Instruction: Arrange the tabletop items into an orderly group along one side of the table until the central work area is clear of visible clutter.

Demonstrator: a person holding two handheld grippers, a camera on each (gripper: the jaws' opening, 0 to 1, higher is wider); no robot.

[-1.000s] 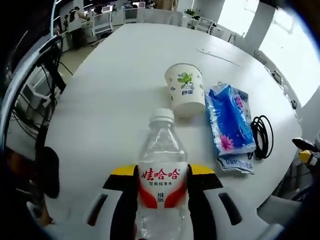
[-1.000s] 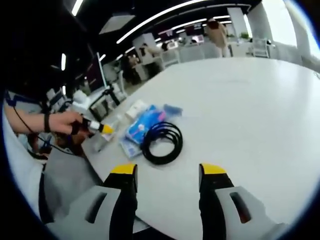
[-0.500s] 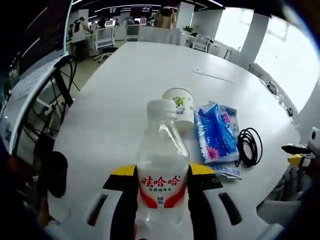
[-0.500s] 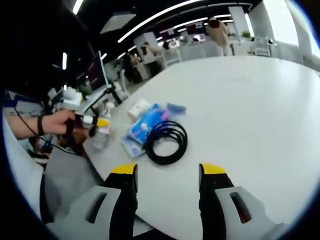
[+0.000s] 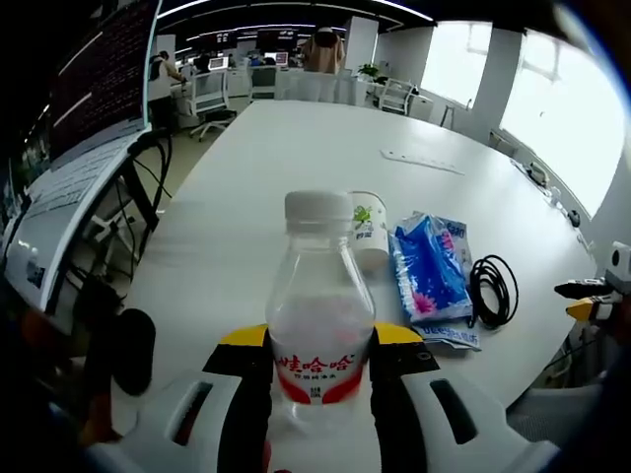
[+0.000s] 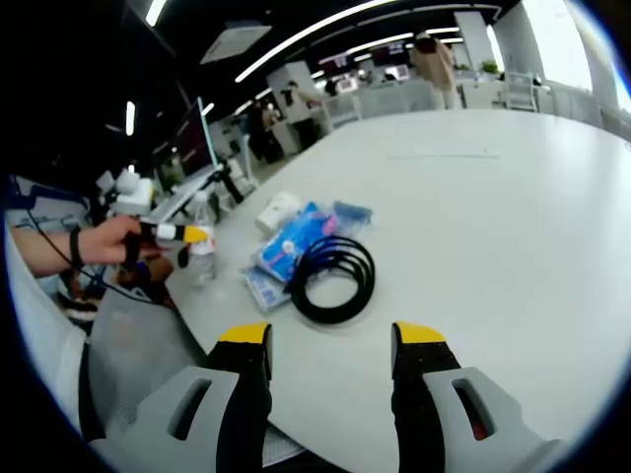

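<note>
A clear plastic water bottle (image 5: 320, 325), white-capped with a red-and-white label, stood upright, cap toward 12 o'clock, clamped between the jaws of the left gripper (image 5: 320, 345) at the near table (image 5: 246, 177) edge. Beyond it, toward 1 o'clock, sat a paper cup (image 5: 370, 229), a blue tissue pack (image 5: 426, 271) and a coiled black cable (image 5: 493, 289). The right gripper (image 6: 330, 340) was spread wide, holding nothing.

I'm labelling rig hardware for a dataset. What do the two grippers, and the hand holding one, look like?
The left gripper and the right gripper each have black jaws with yellow tips on a pale grey body with dark slots. In the right gripper view, the person's hand wears a dark wristband, with a thin dark cable nearby.
</note>
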